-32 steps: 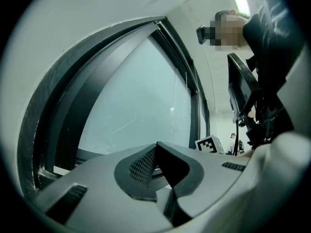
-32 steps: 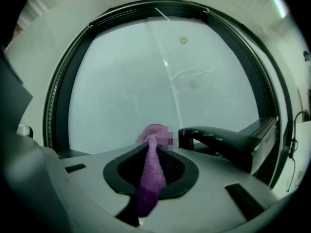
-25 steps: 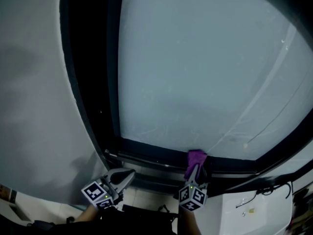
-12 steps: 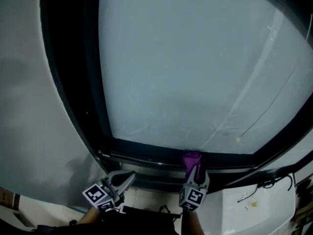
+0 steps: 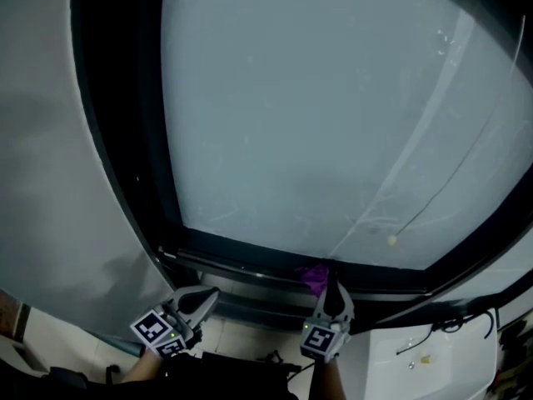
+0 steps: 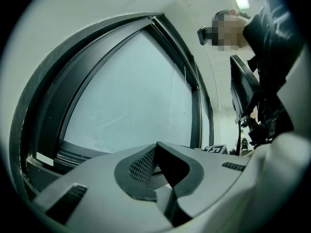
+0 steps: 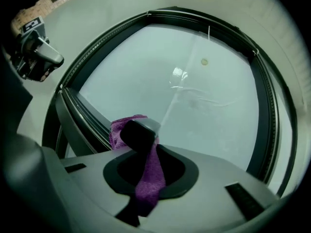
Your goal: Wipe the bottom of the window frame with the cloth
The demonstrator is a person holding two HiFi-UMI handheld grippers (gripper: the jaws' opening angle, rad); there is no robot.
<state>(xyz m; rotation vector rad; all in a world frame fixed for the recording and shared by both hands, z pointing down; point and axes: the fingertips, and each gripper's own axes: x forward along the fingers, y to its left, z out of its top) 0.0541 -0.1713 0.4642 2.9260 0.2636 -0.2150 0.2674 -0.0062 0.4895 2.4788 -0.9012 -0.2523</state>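
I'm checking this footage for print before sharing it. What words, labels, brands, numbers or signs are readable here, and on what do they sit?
No readable text in any view.
Left tongs and right tongs: square black-and-white patterns only, not words.
Purple cloth in the right tongs: no label visible.
Small white sticker on the black window frame: too small to read.

Count: 1 window frame [image 5: 241,261], 1 glass pane [image 5: 316,123] inside frame, 1 cloth [image 5: 315,277] on frame bottom, 2 grippers below frame: left gripper [image 5: 210,293], right gripper [image 5: 331,287].
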